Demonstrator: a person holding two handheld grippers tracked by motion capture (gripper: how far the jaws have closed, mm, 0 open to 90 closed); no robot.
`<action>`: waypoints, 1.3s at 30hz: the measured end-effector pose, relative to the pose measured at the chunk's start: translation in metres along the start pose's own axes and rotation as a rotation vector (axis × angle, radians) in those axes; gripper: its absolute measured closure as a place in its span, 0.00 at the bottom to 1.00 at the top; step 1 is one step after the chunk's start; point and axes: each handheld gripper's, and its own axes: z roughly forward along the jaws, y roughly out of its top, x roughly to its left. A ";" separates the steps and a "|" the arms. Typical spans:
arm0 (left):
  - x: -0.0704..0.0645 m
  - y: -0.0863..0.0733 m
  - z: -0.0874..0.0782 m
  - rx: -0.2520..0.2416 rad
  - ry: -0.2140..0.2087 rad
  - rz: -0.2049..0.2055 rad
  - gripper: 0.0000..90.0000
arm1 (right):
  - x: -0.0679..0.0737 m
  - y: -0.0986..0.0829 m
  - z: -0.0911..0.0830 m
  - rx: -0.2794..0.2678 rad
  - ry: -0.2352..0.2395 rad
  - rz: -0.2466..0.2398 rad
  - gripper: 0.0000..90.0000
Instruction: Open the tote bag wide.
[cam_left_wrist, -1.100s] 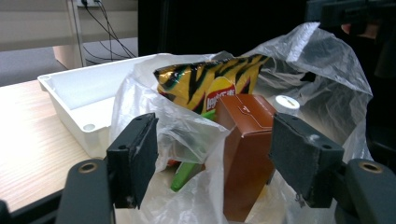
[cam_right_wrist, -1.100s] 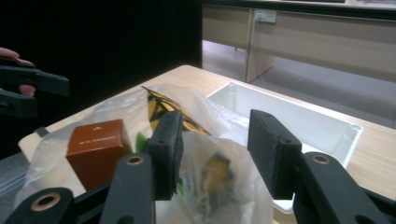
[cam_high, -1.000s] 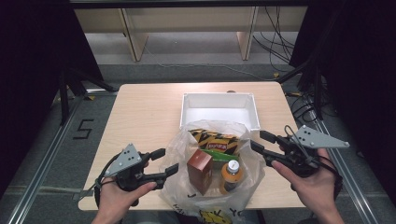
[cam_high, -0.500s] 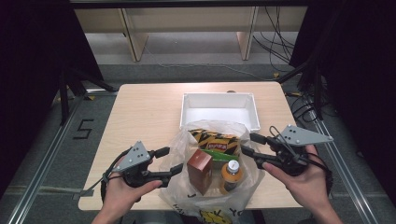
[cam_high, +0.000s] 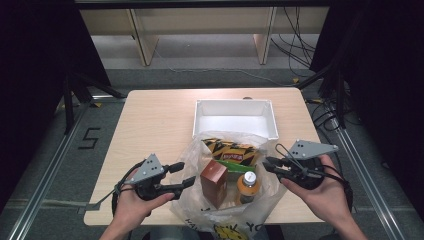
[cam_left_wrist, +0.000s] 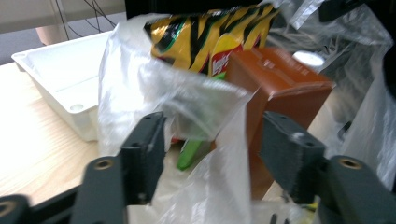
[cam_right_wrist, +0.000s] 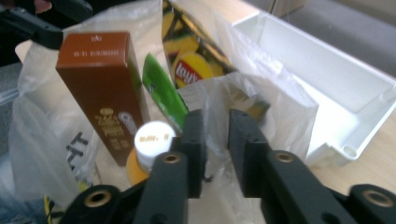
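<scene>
The left gripper (cam_left_wrist: 210, 154) is wide open around the plastic bag (cam_left_wrist: 219, 186) edge (snacks inside); the right gripper (cam_right_wrist: 215, 140) pinches the bag

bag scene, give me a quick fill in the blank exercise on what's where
1. The plastic bag lies on the table just in front of an empty white ____.
2. The brown carton stands inside the bag, next to a bottle with a ____ cap.
3. The left gripper has its jaws ____, one on each side of a fold of the bag.
4. The chip packet is yellow with ____ stripes.

Missing words: tray; white; open; black
</scene>
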 end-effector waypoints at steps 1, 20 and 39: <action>0.001 -0.001 0.001 0.012 0.000 0.018 0.51 | -0.001 -0.001 0.000 0.003 -0.012 -0.010 0.89; 0.005 -0.003 0.013 0.081 0.032 0.010 0.77 | -0.012 -0.015 -0.007 0.082 -0.110 0.050 0.92; 0.015 -0.026 0.031 0.186 0.007 -0.046 0.89 | -0.022 -0.041 0.009 0.171 -0.173 0.069 0.92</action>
